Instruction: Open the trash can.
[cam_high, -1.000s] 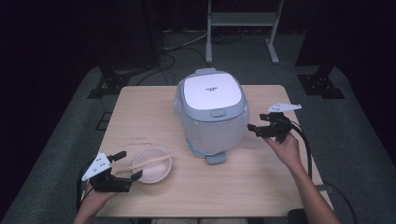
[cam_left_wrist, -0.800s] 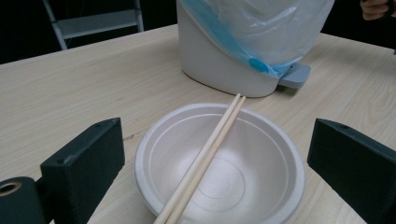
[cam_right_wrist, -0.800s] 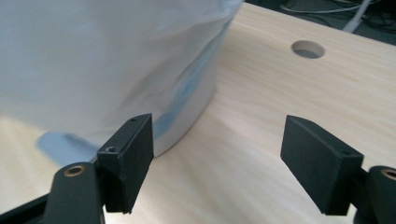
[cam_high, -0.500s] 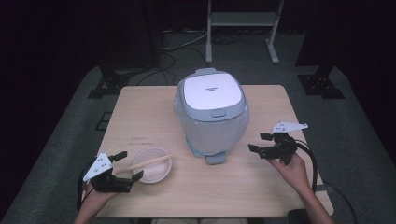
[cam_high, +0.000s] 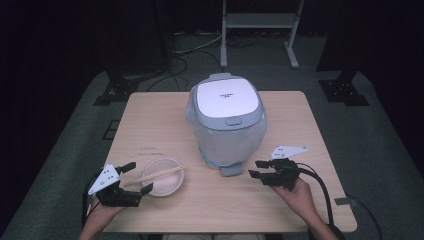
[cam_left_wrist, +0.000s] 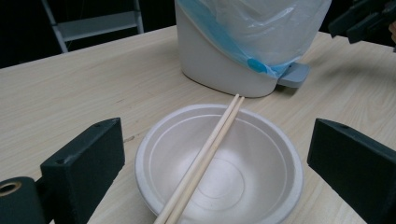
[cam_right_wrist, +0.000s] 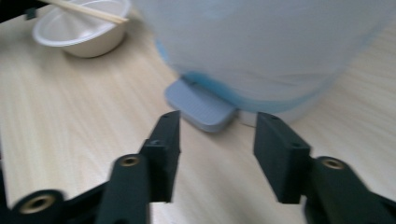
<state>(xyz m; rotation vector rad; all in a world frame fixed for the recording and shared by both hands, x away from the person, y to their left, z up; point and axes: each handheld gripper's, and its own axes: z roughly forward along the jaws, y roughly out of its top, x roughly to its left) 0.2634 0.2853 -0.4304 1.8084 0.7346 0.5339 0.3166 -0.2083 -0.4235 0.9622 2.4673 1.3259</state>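
A: Biggest first. Light wooden desk, and mid-desk a white-lidded grey pedal bin lined with a pale blue plastic bag. Lid is down.

B: And its pedal?

A: Flat grey foot pedal sticks out at the base on the near side, resting on the desk. In the high view it's at, between the two hands.

B: Smaller stuff?

A: Round white disposable bowl near the front left, a pair of pale wooden chopsticks lying across it, tips over the far rim toward the bin.

B: Grippers?

A: Left gripper spread wide, jaws either side of the bowl and not touching it, nothing pinched. Right gripper is just beside the pedal, aimed at it; its jaws have just been closing, now half-spread, nothing between them. In the right gripper view the pedal sits just past the jaw tips, apart from them.

B: So which step?

A: I'd say the approach to the pedal, to open the lid so the bowl and chopsticks can go in. Bowl not yet lifted.

B: Next move?

A: Probably bring the right jaws over the pedal and press straight down, holding it down. The left needs to close on the bowl rim without rolling the chopsticks off.
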